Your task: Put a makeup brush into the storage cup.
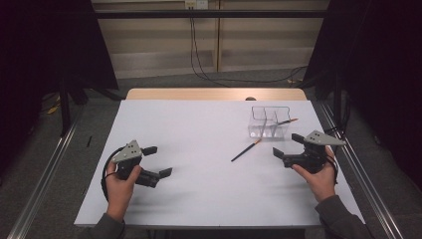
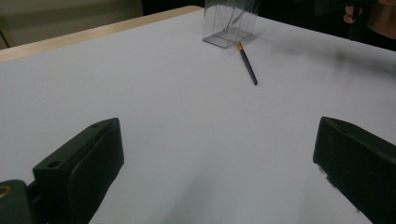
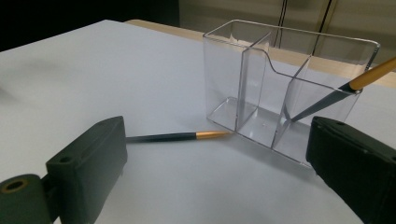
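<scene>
White tabletop (image 1: pixel 199 149): pencil (image 1: pixel 245 150) lies just left of wide-spread right gripper (image 1: pixel 286 147) (left gripper (image 1: pixel 158 160) equally wide)

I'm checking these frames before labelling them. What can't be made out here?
- Black pencil with orange end lying on the white table: its far end is hidden behind the right claw's jaw in the right gripper view.
- Second pencil leaning in the clear plastic divided holder: its top is cut off by the frame edge.
- Small dark object at the table's far edge: too small to identify.
</scene>
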{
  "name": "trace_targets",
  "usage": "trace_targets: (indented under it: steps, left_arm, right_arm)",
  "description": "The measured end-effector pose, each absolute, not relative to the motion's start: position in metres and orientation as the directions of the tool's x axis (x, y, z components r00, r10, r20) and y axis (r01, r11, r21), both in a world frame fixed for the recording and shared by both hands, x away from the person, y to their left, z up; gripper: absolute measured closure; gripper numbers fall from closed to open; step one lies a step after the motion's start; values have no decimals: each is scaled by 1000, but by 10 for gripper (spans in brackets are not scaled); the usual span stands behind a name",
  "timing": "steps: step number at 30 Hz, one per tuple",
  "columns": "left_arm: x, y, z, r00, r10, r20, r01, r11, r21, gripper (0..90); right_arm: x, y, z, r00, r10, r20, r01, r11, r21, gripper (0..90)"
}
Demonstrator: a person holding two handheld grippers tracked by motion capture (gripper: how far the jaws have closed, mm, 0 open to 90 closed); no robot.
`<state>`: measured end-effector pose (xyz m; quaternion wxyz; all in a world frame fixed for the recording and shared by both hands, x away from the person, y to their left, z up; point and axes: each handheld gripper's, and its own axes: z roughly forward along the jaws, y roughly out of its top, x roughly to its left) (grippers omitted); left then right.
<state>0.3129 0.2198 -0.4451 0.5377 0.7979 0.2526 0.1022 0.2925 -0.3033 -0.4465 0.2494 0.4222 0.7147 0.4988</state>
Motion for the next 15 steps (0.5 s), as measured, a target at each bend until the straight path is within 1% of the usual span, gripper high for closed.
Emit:
trace_targets:
  steps: [3, 4, 15]
  left_arm:
    - [315, 219, -446, 853, 513, -97, 287, -306, 908, 16]
    - [314, 218, -446, 852, 513, -108, 295, -299, 907, 16]
    - [316, 211, -448, 856, 507, -103, 296, -316, 902, 14]
  right_arm:
    - [289, -304, -448, -521, 850, 72, 364, 146, 920, 50]
    - [288, -304, -449, -521, 851, 70, 364, 147, 920, 49]
    - [284, -300, -450, -531, 845, 64, 359, 156, 920, 49]
